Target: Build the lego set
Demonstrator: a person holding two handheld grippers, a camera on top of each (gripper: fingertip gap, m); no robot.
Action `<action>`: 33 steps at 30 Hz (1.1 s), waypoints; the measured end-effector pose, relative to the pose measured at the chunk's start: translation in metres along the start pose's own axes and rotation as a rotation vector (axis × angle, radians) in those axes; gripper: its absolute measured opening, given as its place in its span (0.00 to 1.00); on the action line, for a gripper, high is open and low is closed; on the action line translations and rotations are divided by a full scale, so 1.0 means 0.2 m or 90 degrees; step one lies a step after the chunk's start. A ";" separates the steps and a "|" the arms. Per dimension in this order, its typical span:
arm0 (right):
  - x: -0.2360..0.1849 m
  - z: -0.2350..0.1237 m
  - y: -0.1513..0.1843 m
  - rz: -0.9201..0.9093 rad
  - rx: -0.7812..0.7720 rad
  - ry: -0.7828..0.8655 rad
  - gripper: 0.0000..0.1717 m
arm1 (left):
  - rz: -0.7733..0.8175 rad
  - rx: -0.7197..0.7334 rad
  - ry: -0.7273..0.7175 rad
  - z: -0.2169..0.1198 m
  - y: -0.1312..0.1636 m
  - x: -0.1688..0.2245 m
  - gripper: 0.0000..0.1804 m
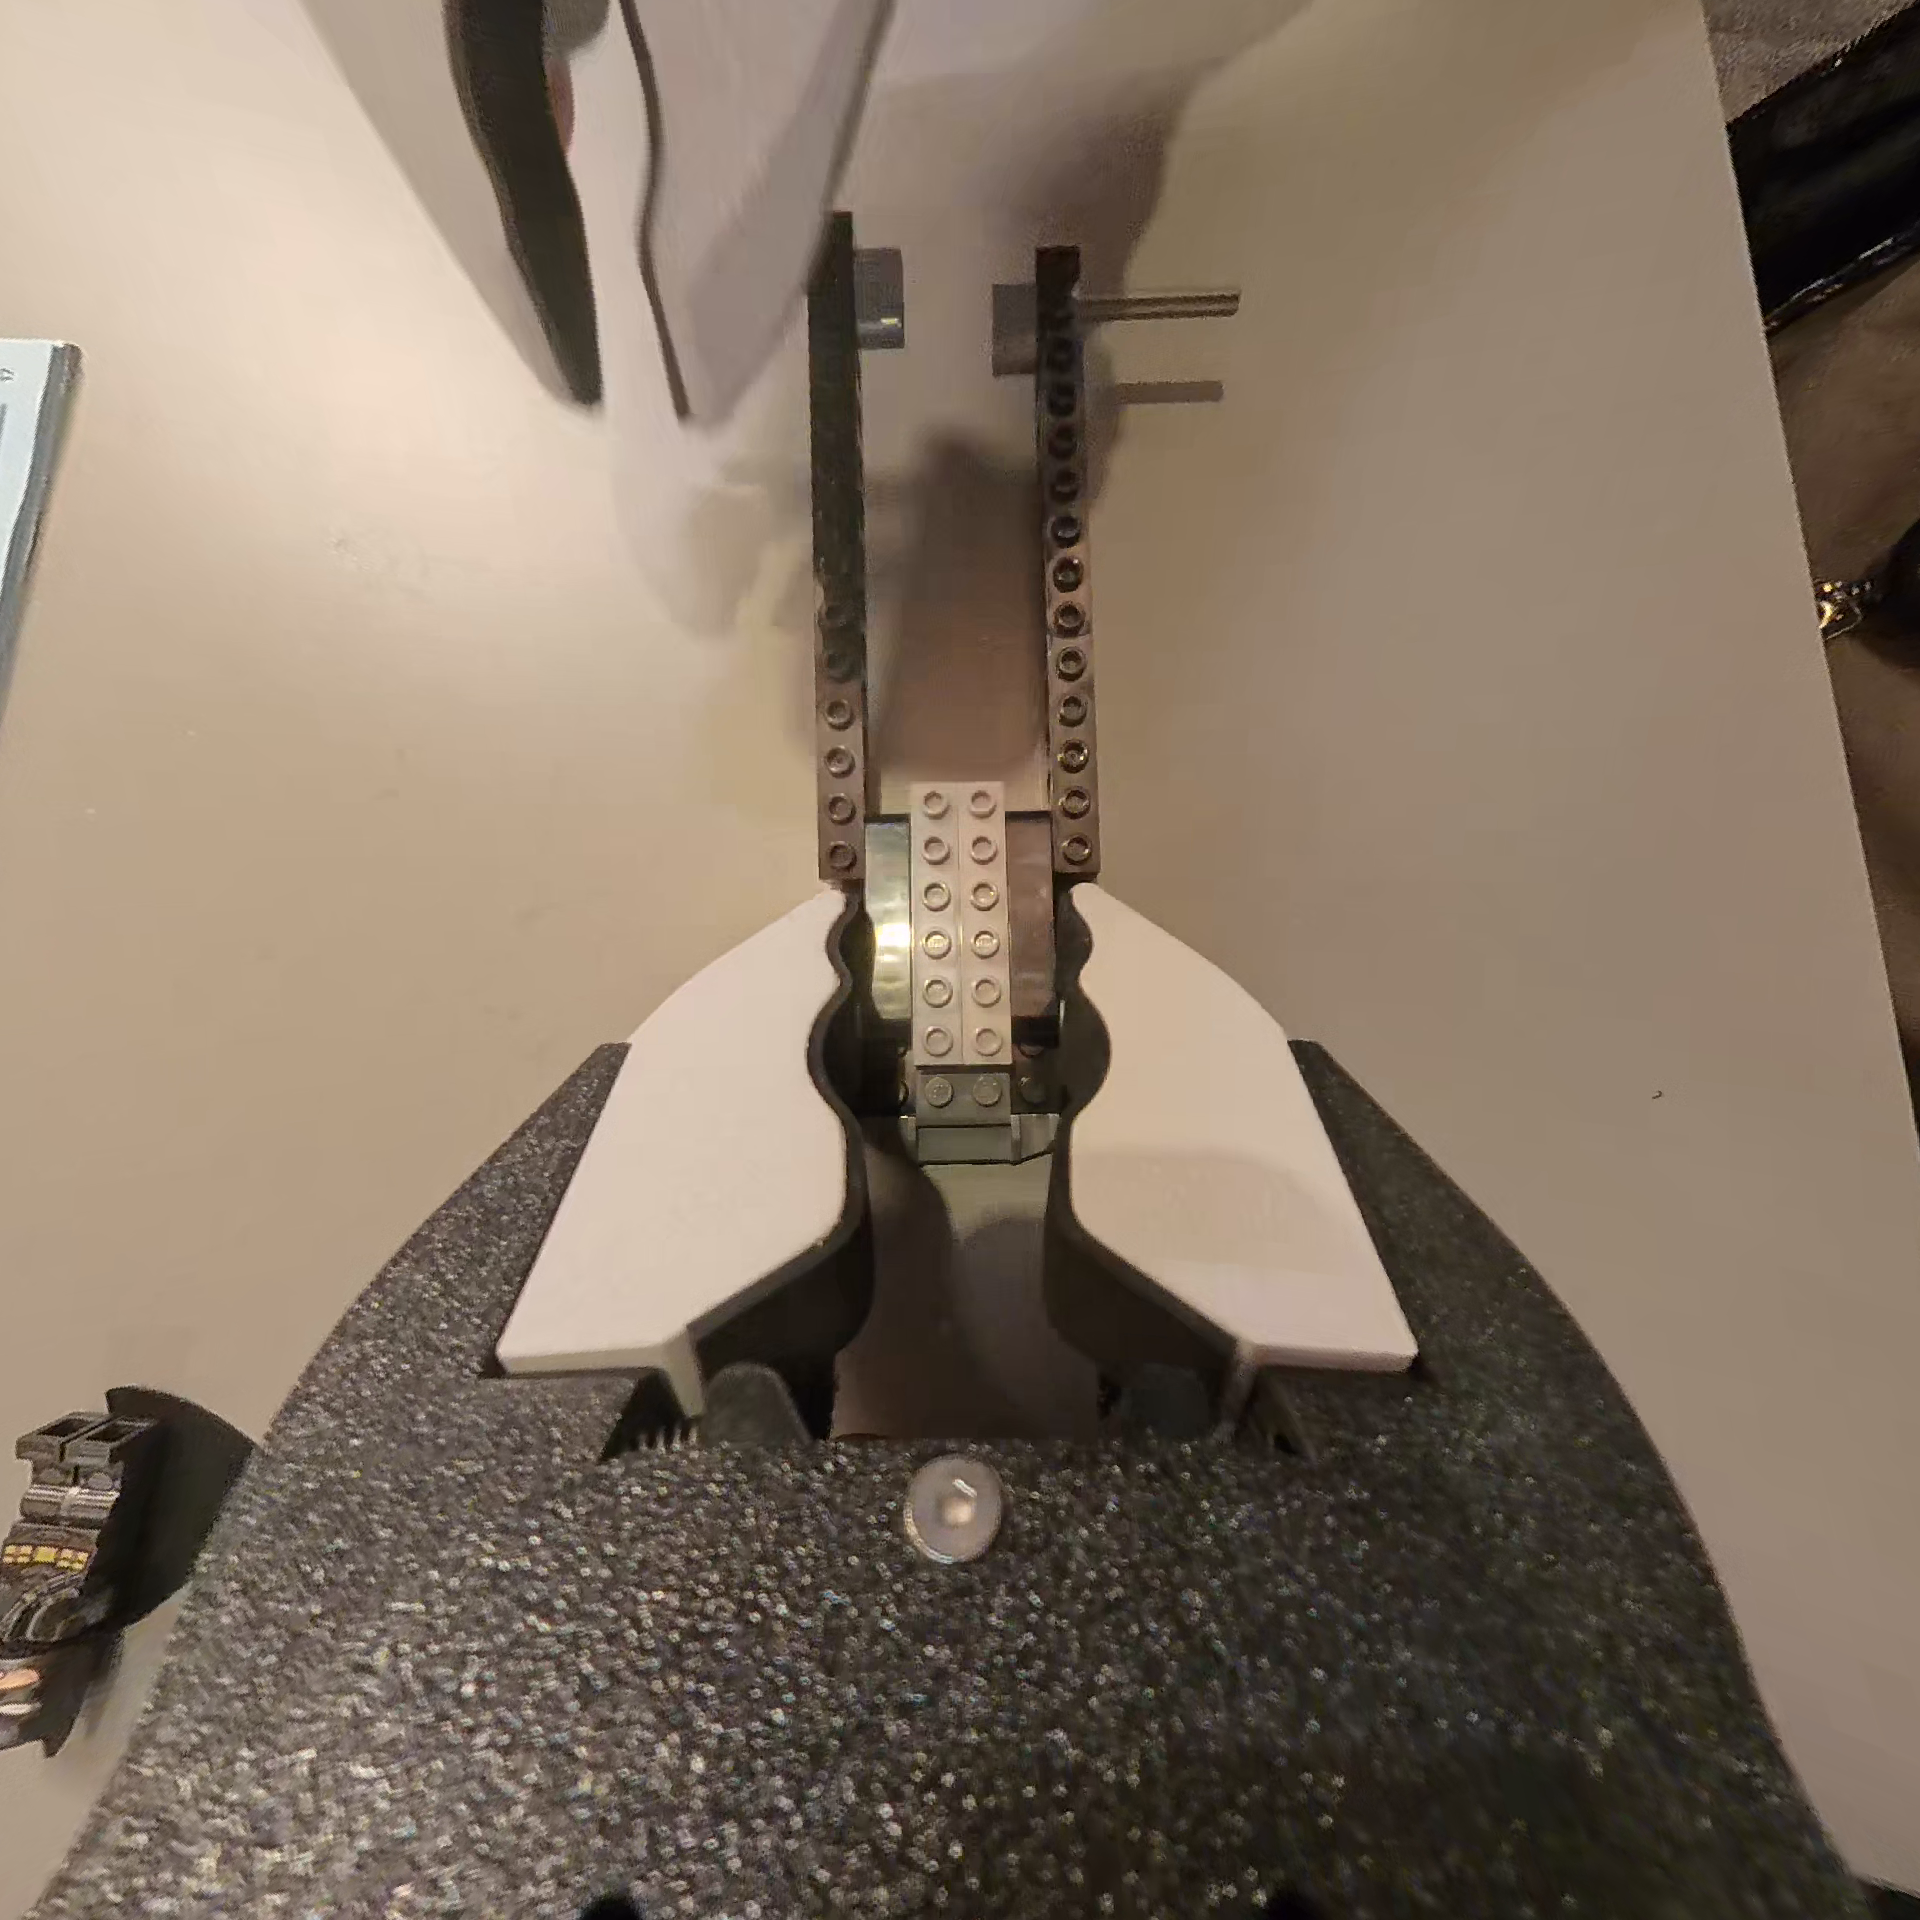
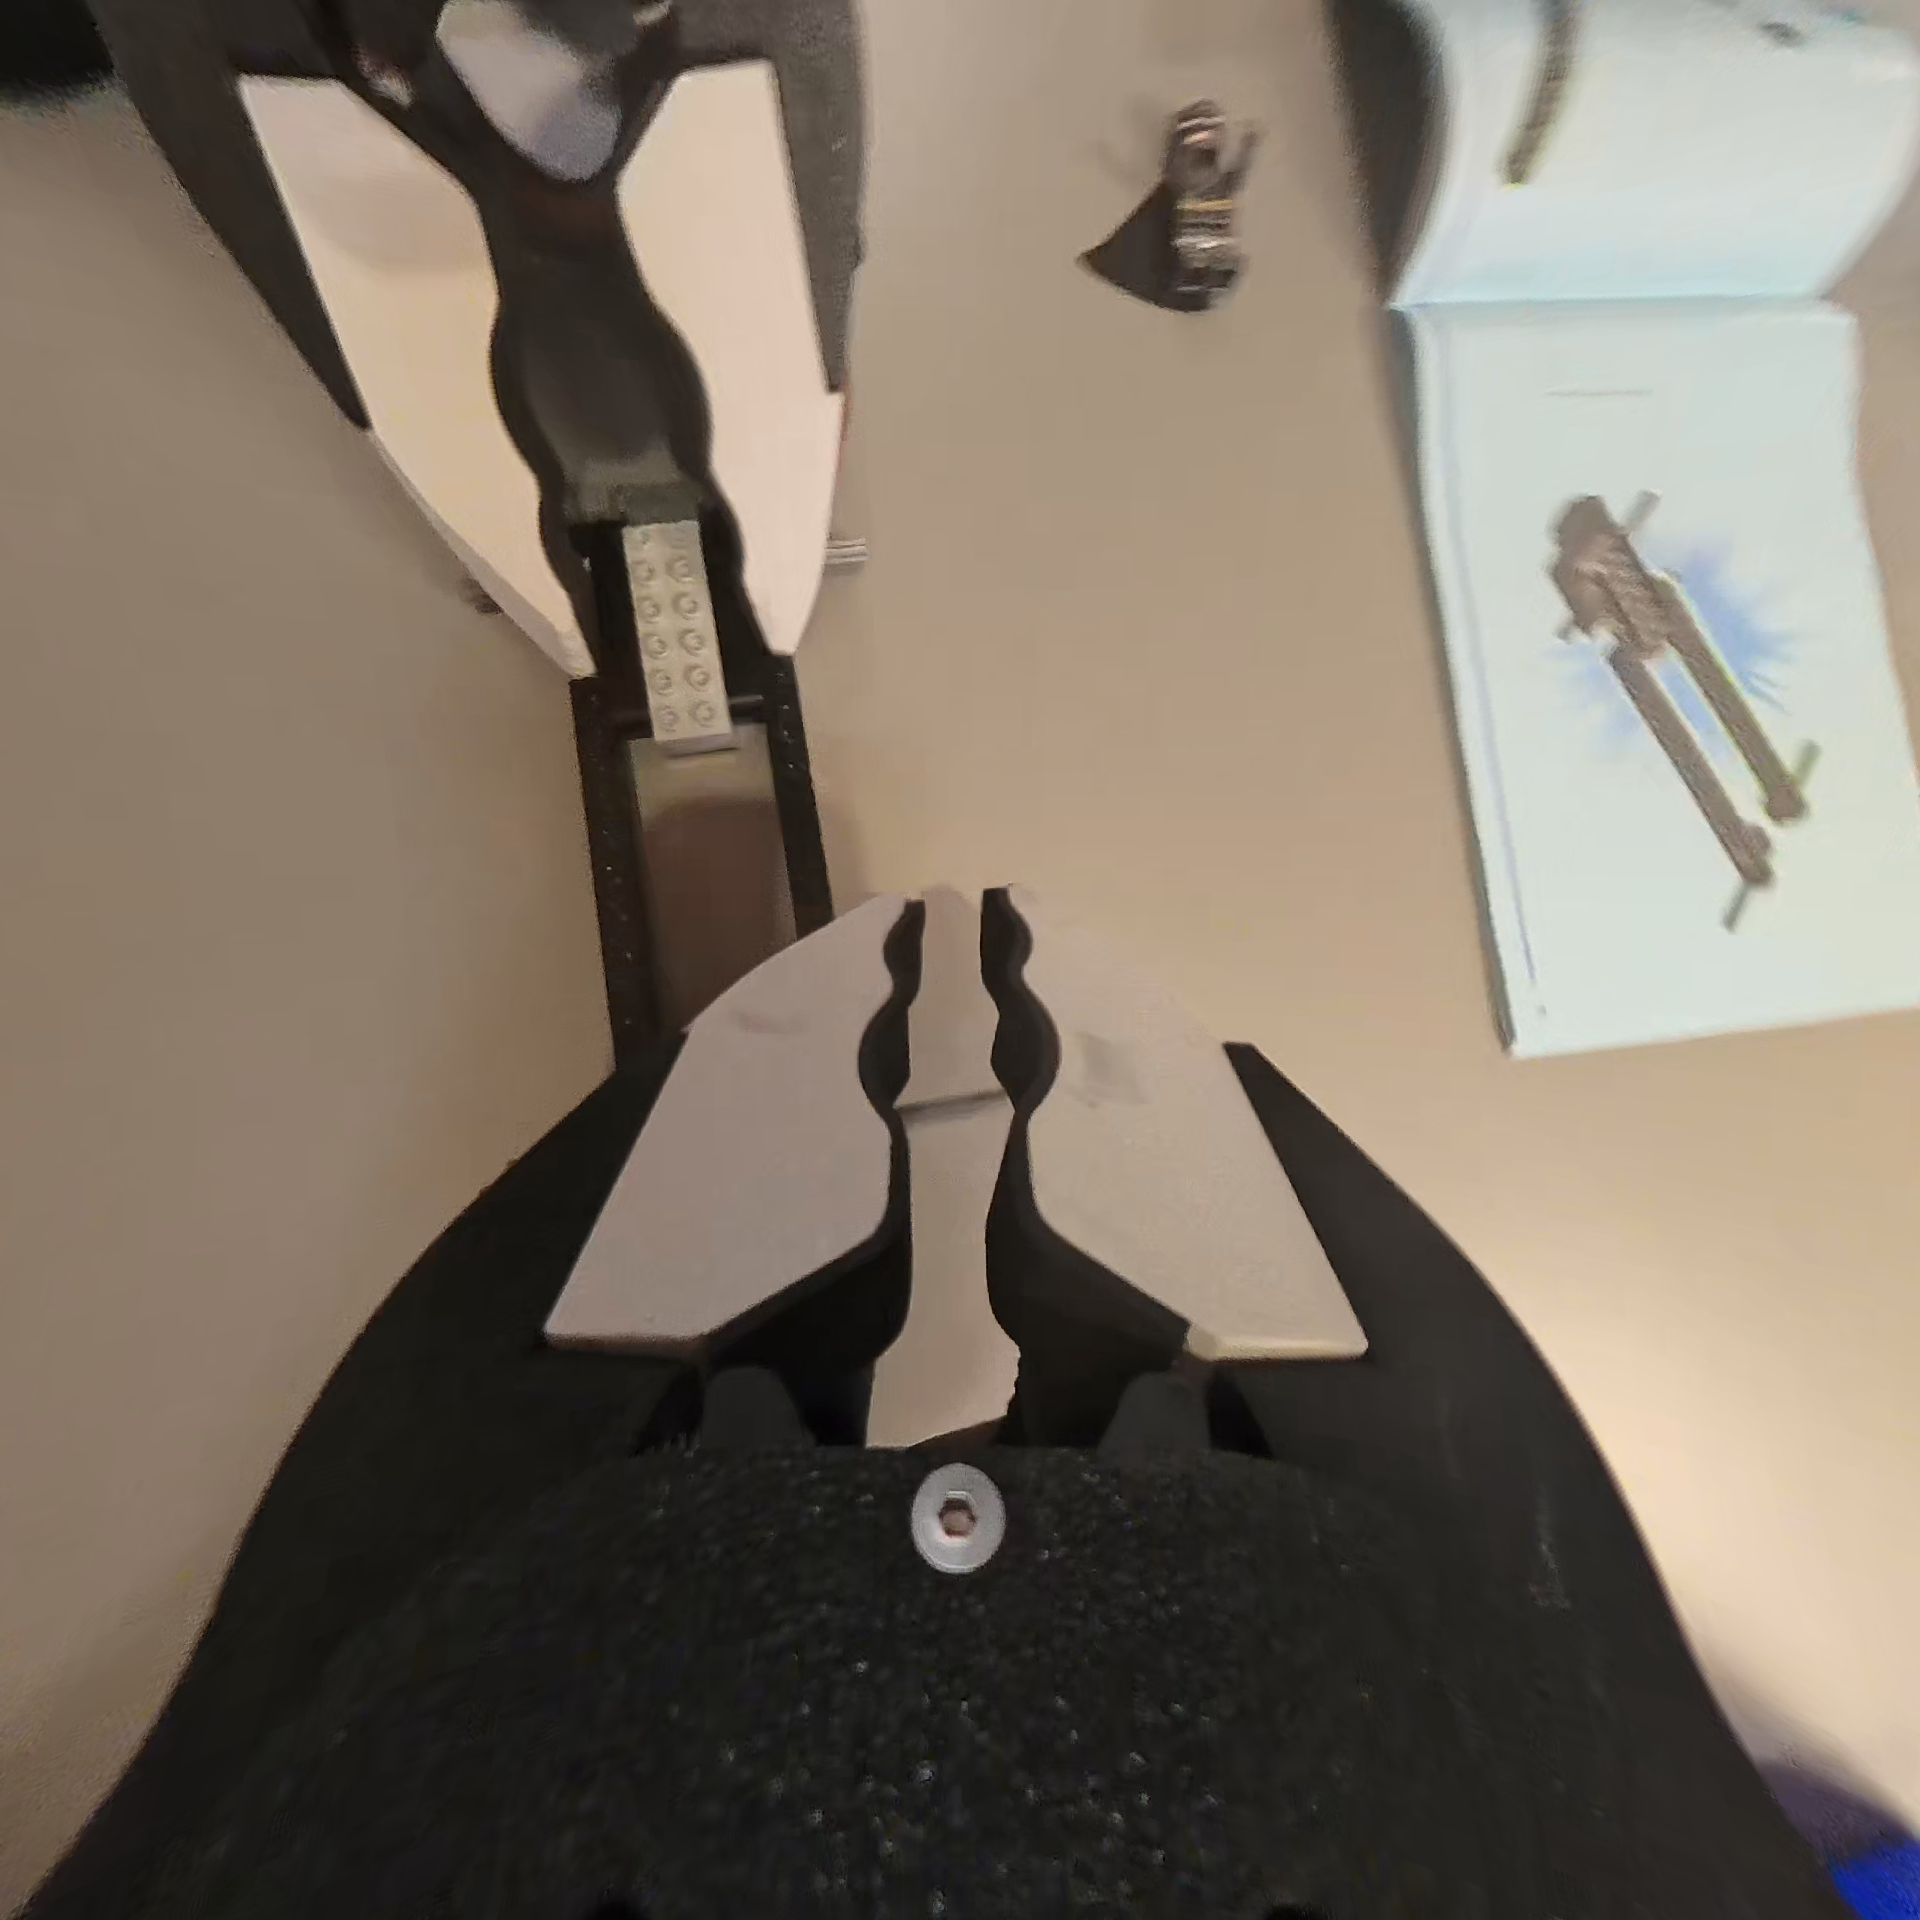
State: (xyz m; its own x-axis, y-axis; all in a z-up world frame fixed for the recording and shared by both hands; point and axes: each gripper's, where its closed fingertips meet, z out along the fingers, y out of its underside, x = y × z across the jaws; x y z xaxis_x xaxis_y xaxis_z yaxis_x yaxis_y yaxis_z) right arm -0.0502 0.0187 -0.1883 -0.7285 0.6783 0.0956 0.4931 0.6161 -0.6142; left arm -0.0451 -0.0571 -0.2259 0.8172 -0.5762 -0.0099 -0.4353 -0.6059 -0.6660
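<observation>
- Left wrist view:
  - The left hand-held gripper (image 1: 956,904) is closed to a medium width on the near end of a brick frame (image 1: 1068,665). Its pale fingers (image 1: 727,1091) bear against the dark blocks either side of a grey studded plate (image 1: 956,987).
  - The frame is at the centre of the view. Two long black studded beams run away toward 12 o'clock over the table (image 1: 1455,727), and thin grey pins (image 1: 1174,303) stick out at the far end toward 1 o'clock.
  - Judgement: the frame is light, rigid plastic with smooth, rather slippery sides. The press-fit joints could part under twisting, and the long beams give leverage against the grip. The blocky plated end is the soundest place to take hold, and the pins are the poorest.
  - A small dark toy figure (image 1: 62,1538) lies at 8 o'clock. A booklet (image 1: 31,499) edge shows at 9 o'clock.
  - The right hand-held gripper (image 1: 623,208) is a blur at 11 o'clock, so I cannot tell its jaw state here.
- Right wrist view:
  - The right hand-held gripper (image 2: 951,904) has its jaws at a narrow gap. Only table surface shows between them, and nothing is held.
  - It sits just right of the near beam ends. Contact cannot be told.
  - The frame (image 2: 613,831) lies toward 11 o'clock.
  - This view alone shows the booklet's open page (image 2: 1662,675) at 2 o'clock, which bears a picture of a similar build.
  - It also shows the left hand-held gripper (image 2: 681,655) from the front.
  - It hides the pins.
</observation>
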 end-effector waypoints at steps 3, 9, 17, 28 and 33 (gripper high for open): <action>0.01 -0.11 0.04 0.057 0.059 0.027 0.05 | -0.003 0.008 0.002 0.00 0.00 0.00 0.19; -0.07 -0.08 0.20 0.063 0.029 0.019 0.02 | -0.007 0.018 -0.002 0.00 0.00 -0.01 0.19; -0.03 -0.14 0.15 0.104 0.093 0.037 0.03 | -0.003 0.019 -0.010 0.00 0.00 -0.01 0.19; -0.18 -0.08 0.17 0.035 0.102 -0.003 0.14 | 0.010 0.026 -0.018 0.00 -0.01 -0.01 0.19; -0.19 -0.07 0.17 0.045 0.114 -0.022 0.15 | 0.016 0.064 -0.022 -0.03 -0.05 0.01 0.19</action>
State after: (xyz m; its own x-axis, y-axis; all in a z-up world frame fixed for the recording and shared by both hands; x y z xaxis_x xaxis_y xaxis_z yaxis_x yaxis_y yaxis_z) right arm 0.0015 0.0193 -0.2014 -0.7127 0.7011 0.0229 0.4531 0.4849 -0.7481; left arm -0.0423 -0.0552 -0.2150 0.8201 -0.5698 -0.0516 -0.4166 -0.5328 -0.7366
